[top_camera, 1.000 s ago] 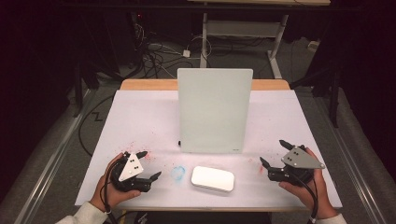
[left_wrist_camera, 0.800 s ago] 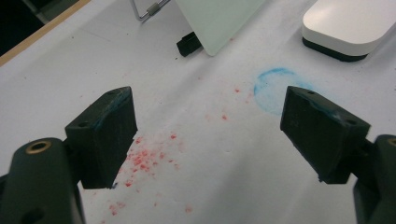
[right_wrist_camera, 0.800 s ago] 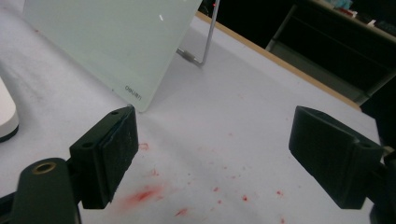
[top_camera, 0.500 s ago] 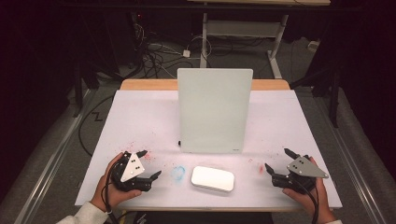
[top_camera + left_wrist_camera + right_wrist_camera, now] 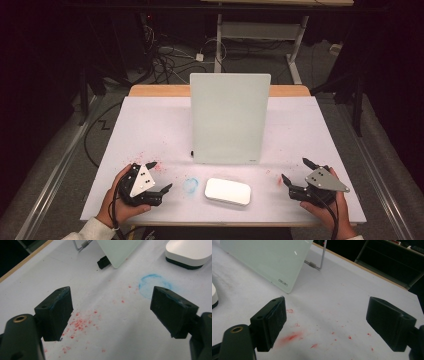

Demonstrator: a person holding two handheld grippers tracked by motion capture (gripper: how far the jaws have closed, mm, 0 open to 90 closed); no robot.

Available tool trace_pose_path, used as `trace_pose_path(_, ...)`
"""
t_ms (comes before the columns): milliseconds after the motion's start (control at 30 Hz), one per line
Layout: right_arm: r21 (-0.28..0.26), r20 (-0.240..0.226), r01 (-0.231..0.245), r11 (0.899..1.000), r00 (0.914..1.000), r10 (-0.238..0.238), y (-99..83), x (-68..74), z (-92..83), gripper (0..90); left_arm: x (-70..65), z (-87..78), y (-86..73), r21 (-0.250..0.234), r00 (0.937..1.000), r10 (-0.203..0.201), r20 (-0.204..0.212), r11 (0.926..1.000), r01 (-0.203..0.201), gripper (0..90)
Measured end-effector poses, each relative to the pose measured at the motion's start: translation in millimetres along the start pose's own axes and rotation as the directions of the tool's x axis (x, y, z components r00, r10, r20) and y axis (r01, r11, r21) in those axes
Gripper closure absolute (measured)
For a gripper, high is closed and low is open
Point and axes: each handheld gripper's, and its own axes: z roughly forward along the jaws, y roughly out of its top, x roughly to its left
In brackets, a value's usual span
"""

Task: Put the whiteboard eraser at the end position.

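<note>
Grippers at near edge of table (image 5: 150, 125), both w/ jaws spread wide, holding nothing: left gripper (image 5: 161, 177) near-left over red specks, right gripper (image 5: 296, 171) near-right over red smears. White eraser (image 5: 227, 191) lies between them, near-centre, just right of blue ring mark (image 5: 190, 185). Glass board (image 5: 229, 119) stands upright behind eraser.

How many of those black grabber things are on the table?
2. The left gripper is at the table's near-left edge, by the red specks. The right gripper is at the near-right edge. Both are open, with the white eraser between them.
</note>
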Motion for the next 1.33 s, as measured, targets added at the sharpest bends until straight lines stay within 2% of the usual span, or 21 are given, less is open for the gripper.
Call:
trace_pose_path(200, 0.003, -0.002, 0.029, 1.0, 0.9996, -0.029, 1.6, 4.5, 0.4, 17.4, -1.2, 0.6, 0.9, 0.005, 1.0, 0.008, -0.001, 1.0, -0.008, 17.5)
trace_pose_path(533, 0.003, 0.014, 0.013, 1.0, 0.9998, -0.013, 2.5, 4.7, 1.0, 17.3, -0.9, 0.9, 0.2, 0.007, 1.0, 0.004, 0.0, 1.0, -0.004, 17.6)
trace_pose_path(800, -0.001, 0.017, 0.023, 1.0, 0.9996, -0.023, 4.5, 6.0, 0.1, 17.2, -1.1, 1.7, 0.7, 0.011, 1.0, 0.01, -0.002, 0.9999, -0.01, 17.6)
trace_pose_path(1333, 0.001, 0.035, 0.014, 1.0, 0.9993, -0.014, 5.6, -0.5, -0.5, 17.2, 2.2, 3.8, 1.0, 0.011, 0.9999, 0.0, -0.011, 0.9999, 0.001, 17.6)
